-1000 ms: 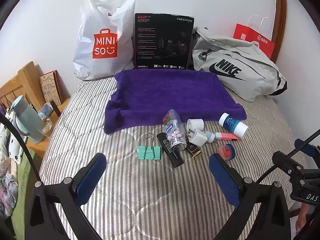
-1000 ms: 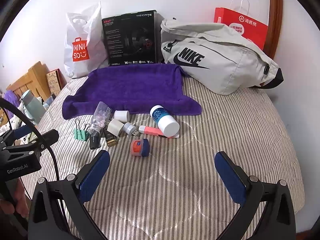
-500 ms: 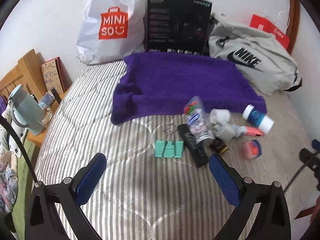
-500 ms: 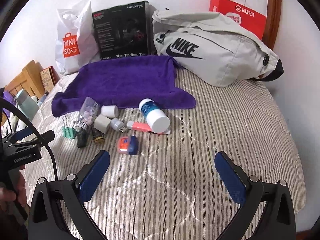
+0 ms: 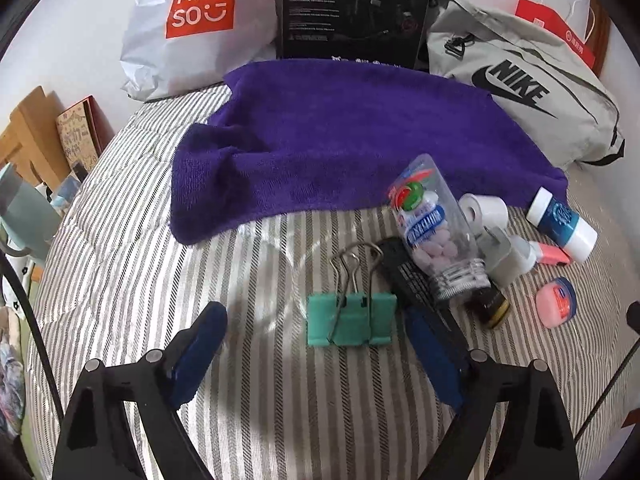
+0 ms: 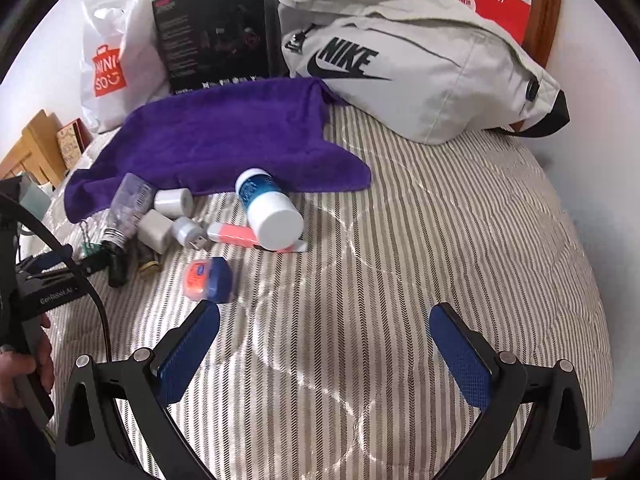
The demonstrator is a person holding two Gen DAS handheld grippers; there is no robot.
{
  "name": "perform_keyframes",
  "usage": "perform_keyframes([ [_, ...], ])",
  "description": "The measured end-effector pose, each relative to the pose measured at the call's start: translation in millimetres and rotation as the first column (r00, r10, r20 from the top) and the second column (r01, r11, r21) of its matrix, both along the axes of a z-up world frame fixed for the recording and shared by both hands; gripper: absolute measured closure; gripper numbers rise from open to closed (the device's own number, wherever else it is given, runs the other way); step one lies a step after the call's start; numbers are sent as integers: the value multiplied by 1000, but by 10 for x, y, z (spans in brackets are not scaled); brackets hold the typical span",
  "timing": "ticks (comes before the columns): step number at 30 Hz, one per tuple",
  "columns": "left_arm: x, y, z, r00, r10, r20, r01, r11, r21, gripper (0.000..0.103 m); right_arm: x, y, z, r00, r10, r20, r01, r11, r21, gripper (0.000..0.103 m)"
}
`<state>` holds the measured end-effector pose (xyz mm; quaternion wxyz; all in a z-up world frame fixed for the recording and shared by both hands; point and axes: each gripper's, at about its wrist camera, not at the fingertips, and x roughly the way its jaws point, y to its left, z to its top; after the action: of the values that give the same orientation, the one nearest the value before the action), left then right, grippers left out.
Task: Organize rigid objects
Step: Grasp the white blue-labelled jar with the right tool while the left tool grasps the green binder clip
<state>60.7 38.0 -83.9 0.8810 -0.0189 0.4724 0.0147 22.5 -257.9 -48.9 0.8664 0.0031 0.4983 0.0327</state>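
While both tools are hovering over the striped bed (image 6: 400,240) | left gripper (image 5: 316,320) is gaping wide around green binder clip (image 5: 351,320), no contact | right gripper (image 6: 324,320) is spread, empty | clip is lying left of pill bottle (image 5: 436,232)

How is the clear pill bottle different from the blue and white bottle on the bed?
The clear pill bottle is transparent, showing pale tablets inside; the blue and white bottle is opaque. The pill bottle leans across a black box; the blue and white bottle rests on a pink item. Both lie on their sides near the purple towel.
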Motion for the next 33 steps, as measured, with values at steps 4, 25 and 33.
perform_keyframes([
  [4, 6, 15, -26, 1000, -8, 2, 8, 1000, -12, 24, 68, 10, -93, 1000, -2, -17, 2, 1000, -1, 0],
  [25, 19, -175, 5, 997, -71, 11, 71, 997, 33, 63, 1094, 286, -374, 967, 248, -56, -243, 967, 78, 20],
  [33, 8, -172, 2, 997, -74, 13, 74, 997, 35, 62, 1139, 383, -495, 938, 339, -70, -333, 940, 78, 51],
])
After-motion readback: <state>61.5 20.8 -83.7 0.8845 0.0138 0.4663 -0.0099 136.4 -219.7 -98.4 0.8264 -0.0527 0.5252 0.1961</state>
